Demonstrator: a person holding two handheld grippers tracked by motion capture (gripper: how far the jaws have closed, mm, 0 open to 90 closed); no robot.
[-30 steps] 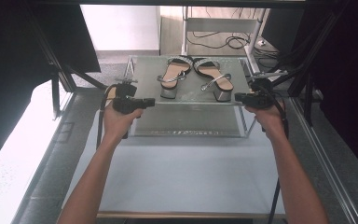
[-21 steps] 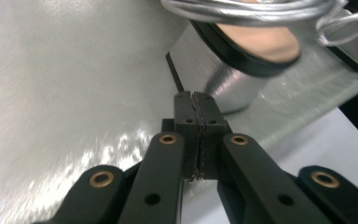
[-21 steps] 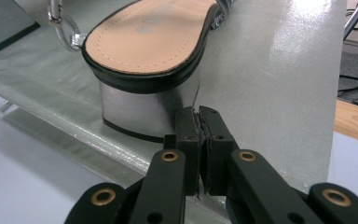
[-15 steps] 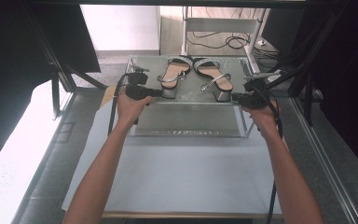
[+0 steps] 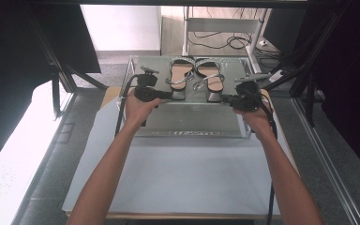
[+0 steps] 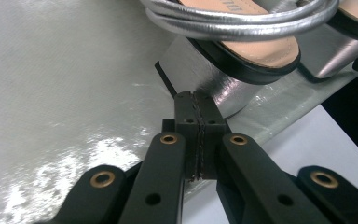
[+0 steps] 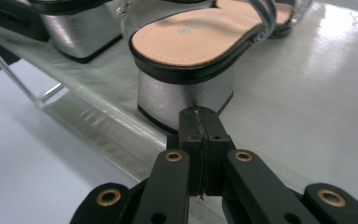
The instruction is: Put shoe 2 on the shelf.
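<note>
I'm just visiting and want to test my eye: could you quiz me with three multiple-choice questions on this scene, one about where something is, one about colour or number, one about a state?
1. Where do the sandals stand?
A on the clear shelf
B on the floor
C on a chair

2. What colour are the heels?
A red
B silver
C green

3. How do the left gripper's jaws stand?
A wide open
B pressed together
C clamped on a strap

Answers:
1 A, the high view shows both on the clear shelf.
2 B, both gripper views show shiny silver blocks.
3 B, its pads meet with nothing between; the right gripper looks the same.
</note>
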